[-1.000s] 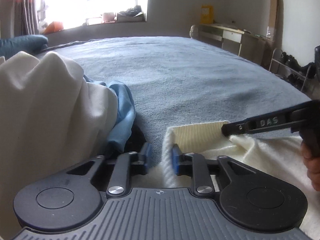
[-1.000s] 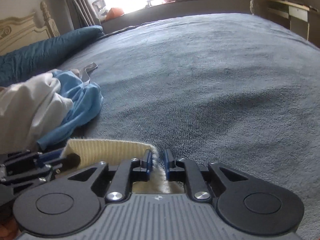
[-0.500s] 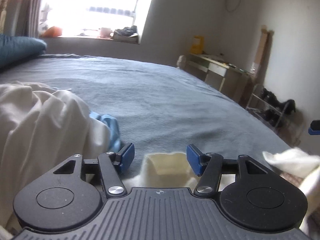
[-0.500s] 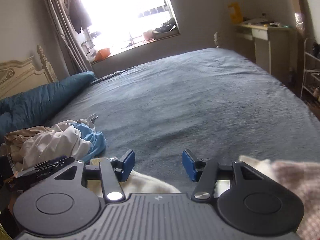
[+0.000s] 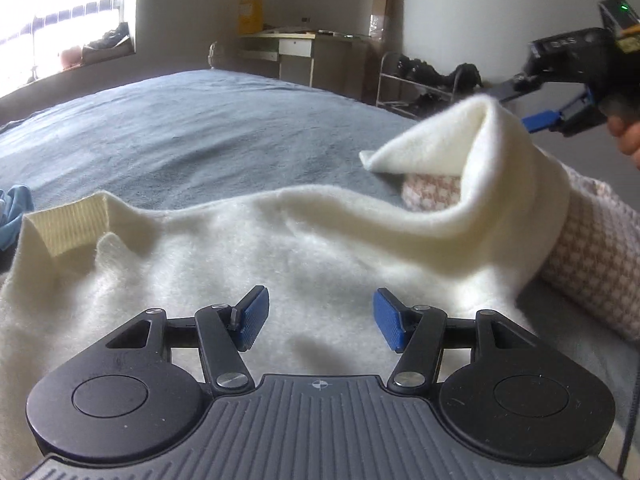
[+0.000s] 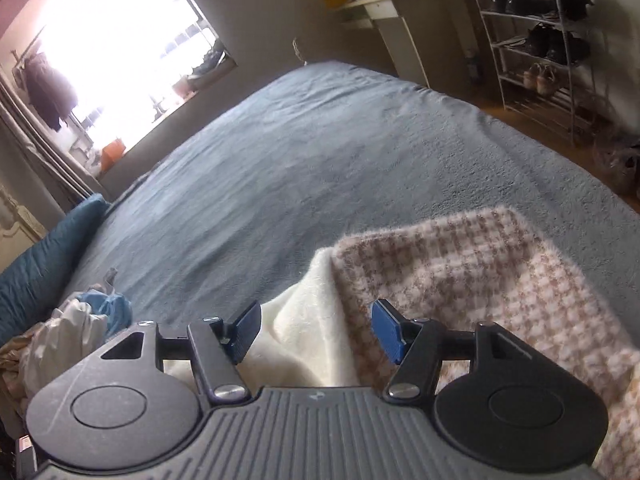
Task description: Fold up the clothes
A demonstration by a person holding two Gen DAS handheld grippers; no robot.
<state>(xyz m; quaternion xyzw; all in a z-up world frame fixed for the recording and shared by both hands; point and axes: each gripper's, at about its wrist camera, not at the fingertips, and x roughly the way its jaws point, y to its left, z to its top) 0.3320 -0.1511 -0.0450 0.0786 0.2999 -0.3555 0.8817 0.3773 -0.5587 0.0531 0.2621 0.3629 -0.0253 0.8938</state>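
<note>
Daylight came from the window (image 6: 132, 52), which was blown out to white in the right wrist view, with haze spilling over the curtain (image 6: 36, 128) beside it. In the left wrist view the same glare burned the upper left corner. The room behind stayed dim and greyish. The cream garment (image 5: 248, 256) was lit softly, and a faint shadow lay on it between the left tongs (image 5: 320, 322). Fisheye distortion curved the bed (image 6: 320, 160) and tilted the shoe rack (image 6: 540, 52). The raised cream fold (image 5: 472, 140) looked slightly blurred, and the picture corners darkened.
</note>
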